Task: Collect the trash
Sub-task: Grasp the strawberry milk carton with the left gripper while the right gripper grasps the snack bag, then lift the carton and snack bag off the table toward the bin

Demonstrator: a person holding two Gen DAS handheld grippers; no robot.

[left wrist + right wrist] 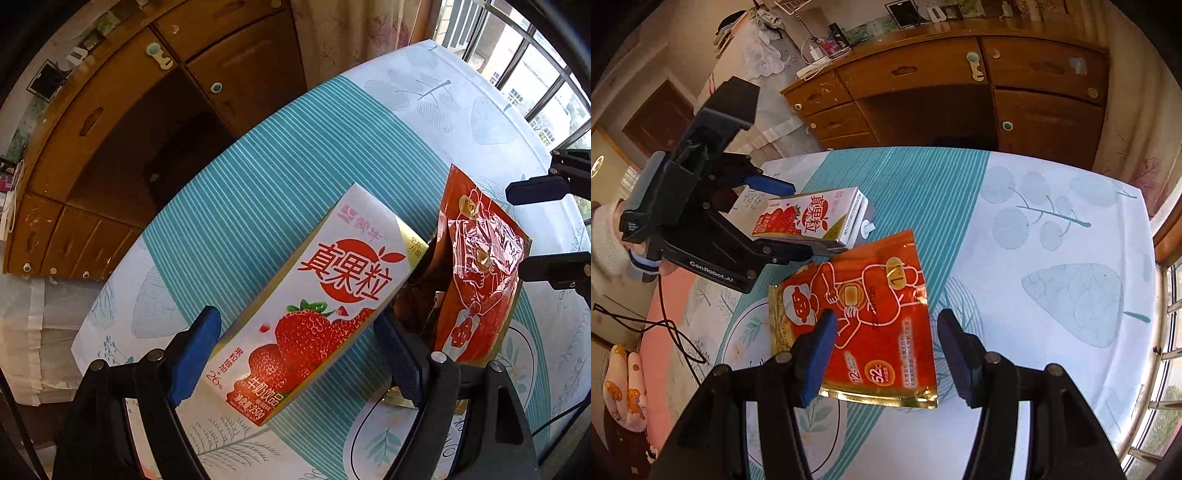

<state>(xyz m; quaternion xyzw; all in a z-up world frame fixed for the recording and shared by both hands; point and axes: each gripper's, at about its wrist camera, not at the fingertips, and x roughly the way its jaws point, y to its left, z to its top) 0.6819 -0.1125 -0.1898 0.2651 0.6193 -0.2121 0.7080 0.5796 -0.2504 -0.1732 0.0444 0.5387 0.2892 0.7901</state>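
- We are bracketing the white strawberry-print milk carton [310, 321] between the parted left gripper [299, 354] fingers; stiff, light, so we grip its flat sides.
- We are holding the right gripper [886, 354] wide, empty, over the red crinkly foil pouch [864, 321]; limp, slippery, so we pinch an edge.

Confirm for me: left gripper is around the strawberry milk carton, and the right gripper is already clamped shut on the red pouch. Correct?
Not quite. The right gripper is open: in the right wrist view its fingers stand apart on either side of the red pouch, which lies on the tablecloth. The rest holds: the left gripper is around the strawberry milk carton.
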